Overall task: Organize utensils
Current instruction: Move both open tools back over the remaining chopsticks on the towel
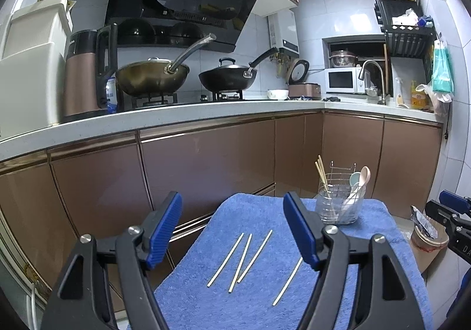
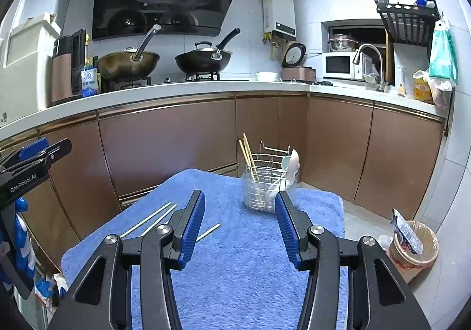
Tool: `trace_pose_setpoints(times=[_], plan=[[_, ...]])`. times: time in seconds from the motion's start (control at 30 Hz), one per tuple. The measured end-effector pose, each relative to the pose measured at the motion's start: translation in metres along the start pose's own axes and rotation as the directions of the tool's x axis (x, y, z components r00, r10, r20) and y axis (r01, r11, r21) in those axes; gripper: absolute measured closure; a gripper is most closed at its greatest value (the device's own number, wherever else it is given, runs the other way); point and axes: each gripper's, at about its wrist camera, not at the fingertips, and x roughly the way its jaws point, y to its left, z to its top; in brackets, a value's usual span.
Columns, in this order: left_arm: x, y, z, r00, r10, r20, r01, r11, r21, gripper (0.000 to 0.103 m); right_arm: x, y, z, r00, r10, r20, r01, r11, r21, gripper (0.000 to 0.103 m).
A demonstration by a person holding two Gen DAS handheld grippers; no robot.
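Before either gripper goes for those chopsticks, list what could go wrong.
1. Two of the loose chopsticks cross at their near ends on the blue towel; closing on one may drag the other.
2. They lie flat on soft pile, so the open left gripper may snag towel.
3. The utensil holder already holds chopsticks and spoons near the towel's far edge; a nudge from the open right gripper could tip it.

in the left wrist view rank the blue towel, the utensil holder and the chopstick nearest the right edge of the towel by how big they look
1. blue towel, by far the largest
2. utensil holder
3. chopstick, about as long as the holder is tall but far thinner, and nearer the camera, so that comparison is unsure
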Motion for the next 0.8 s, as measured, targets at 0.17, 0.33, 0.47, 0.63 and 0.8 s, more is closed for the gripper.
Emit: trace_pose_setpoints(times=[0.17, 0.33, 0.47, 0.63, 0.8], plan=[[0.012, -0.001, -0.004, 1.000, 0.001, -0.028, -0.001, 1.000, 0.002, 0.033, 0.010, 0.000, -0.002, 1.000, 0.000, -0.023, 0.000, 1.000, 0.000, 0.054], [0.028, -0.003, -0.009, 0.998, 0.006, -0.066, -0.005, 1.000, 0.020, 0.033, 0.023, 0.002, -0.006, 0.999, 0.005, -0.051, -0.005, 1.000, 0.001, 0.054], [0.042, -0.006, -0.016, 0.994, 0.005, -0.105, -0.002, 0.999, 0.034, 0.033, 0.037, 0.003, -0.010, 0.997, 0.009, -0.081, -0.009, 1.000, 0.002, 0.054], [0.064, -0.008, -0.026, 0.988, -0.002, -0.157, 0.008, 0.999, 0.038, 0.033, 0.055, 0.002, -0.016, 0.993, 0.012, -0.117, -0.011, 1.000, 0.007, 0.054], [0.098, 0.000, -0.031, 0.971, -0.034, -0.236, 0.042, 0.999, 0.029, 0.033, 0.079, 0.002, -0.020, 0.985, 0.030, -0.169, -0.029, 1.000, 0.008, 0.054]])
